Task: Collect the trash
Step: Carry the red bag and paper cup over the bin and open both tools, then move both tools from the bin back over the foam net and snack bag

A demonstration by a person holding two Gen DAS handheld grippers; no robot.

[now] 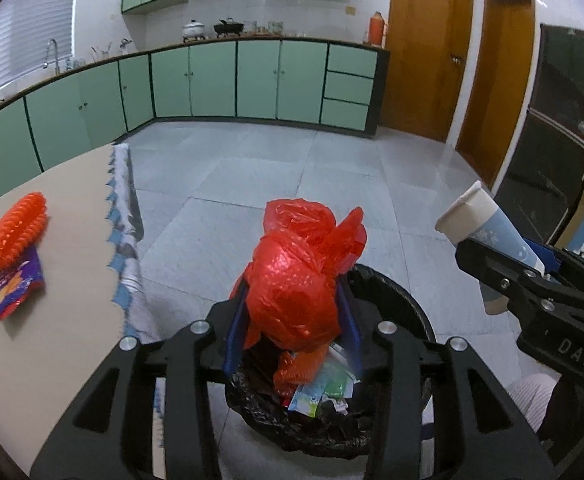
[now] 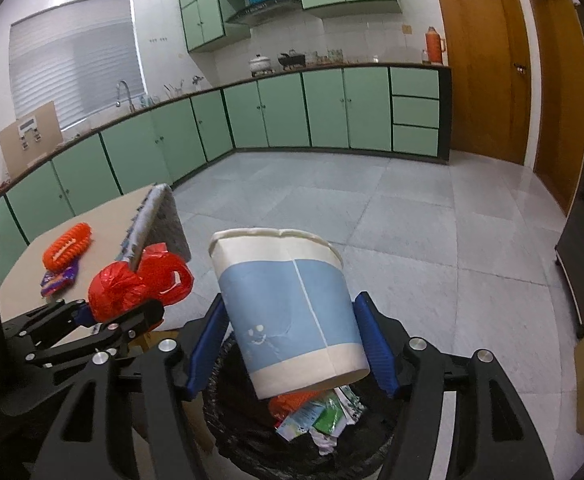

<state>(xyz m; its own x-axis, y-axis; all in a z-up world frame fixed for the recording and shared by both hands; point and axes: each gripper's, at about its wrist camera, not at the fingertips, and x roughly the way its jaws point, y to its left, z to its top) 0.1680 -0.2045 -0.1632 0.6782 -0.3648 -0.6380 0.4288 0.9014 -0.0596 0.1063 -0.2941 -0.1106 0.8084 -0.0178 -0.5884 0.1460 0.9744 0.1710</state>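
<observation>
The left hand-held gripper (image 1: 292,304) pinches a crumpled red plastic bag (image 1: 300,280) right above the black-lined trash bin (image 1: 408,300); the right hand-held gripper (image 2: 292,344) clamps a blue-and-white paper cup (image 2: 287,304) over the same bin. This looks like the drop step — next, both need to spread their jaws. An orange brush (image 1: 15,230) and a purple wrapper (image 1: 13,284) lie on the worktop (image 1: 63,320) at left.
</observation>
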